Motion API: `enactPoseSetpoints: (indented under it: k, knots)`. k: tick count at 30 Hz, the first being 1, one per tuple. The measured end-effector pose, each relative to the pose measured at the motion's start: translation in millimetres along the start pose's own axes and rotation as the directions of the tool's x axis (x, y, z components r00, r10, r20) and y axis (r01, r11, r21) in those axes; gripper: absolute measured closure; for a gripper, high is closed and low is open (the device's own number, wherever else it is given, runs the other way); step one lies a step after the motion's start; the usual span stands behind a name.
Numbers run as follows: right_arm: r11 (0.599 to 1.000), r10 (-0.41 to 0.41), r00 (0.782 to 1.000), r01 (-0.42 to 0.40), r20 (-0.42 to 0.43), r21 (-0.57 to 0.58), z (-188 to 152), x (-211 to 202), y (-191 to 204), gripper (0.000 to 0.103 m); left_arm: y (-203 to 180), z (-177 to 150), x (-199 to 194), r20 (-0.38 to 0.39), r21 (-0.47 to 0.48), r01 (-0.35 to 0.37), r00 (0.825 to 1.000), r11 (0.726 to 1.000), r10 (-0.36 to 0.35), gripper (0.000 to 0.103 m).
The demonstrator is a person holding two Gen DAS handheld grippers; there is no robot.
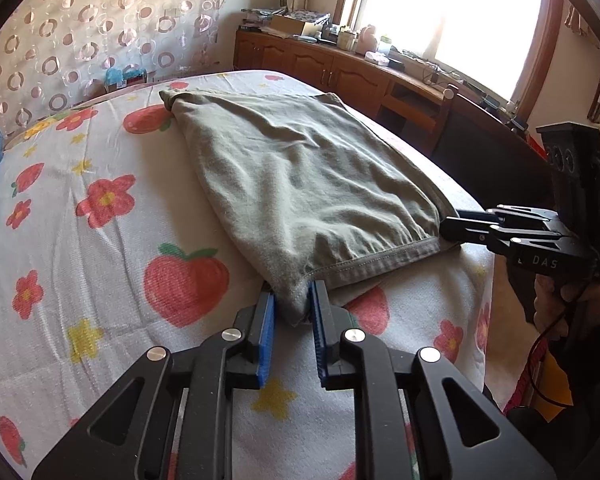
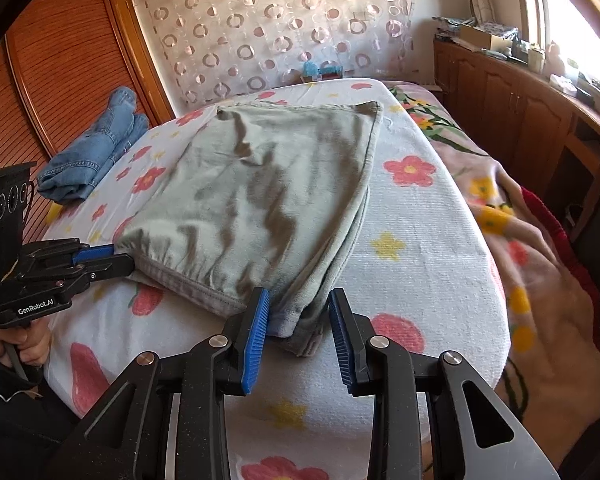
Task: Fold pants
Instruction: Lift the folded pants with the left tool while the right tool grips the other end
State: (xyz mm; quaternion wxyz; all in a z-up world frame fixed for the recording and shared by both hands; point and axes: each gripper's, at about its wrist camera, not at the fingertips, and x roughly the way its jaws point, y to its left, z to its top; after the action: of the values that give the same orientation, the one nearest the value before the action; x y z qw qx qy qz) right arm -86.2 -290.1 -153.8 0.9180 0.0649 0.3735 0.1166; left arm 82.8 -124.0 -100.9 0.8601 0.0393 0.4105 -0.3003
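We have the pants (image 1: 300, 184) folded into a layered rectangle on the bed (image 1: 100, 264), left tool (image 1: 291, 312) pinching one waistband corner, right tool (image 2: 299, 322) loosely around the other; perhaps one fold remains.

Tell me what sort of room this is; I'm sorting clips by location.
Most likely a home bedroom: the pants lie on a bed with a flowered cover, a cluttered wooden cabinet runs under a bright window, and folded jeans sit nearby.
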Motion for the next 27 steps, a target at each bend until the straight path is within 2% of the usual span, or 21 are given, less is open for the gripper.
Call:
enactPoseSetpoints:
  k: [5,10,14,20,27]
  knots:
    - [1.000,0.027,1.000,-0.027,0.008,0.000,0,-1,-3,0.092,-4,2,-5,0.020,0.006,0.002,1.000,1.000,-0.002,0.091]
    - [0.998,0.055,0.997,-0.055,0.060,-0.005,8,-10,-1,0.095,-6,21,-35,0.106,0.003,0.017,0.994,1.000,-0.017,0.092]
    - [0.996,0.079,0.988,-0.073,0.136,-0.045,30,-33,7,0.095,-4,42,-65,0.175,0.007,0.006,0.985,1.000,-0.007,0.093]
    - [0.988,0.107,0.964,-0.076,0.244,-0.131,66,-71,26,0.095,2,68,-110,0.273,0.014,-0.029,0.962,0.999,0.024,0.093]
    - [0.968,0.172,0.930,-0.097,0.326,-0.233,102,-110,57,0.095,9,92,-165,0.385,0.024,-0.096,0.920,0.995,0.079,0.093]
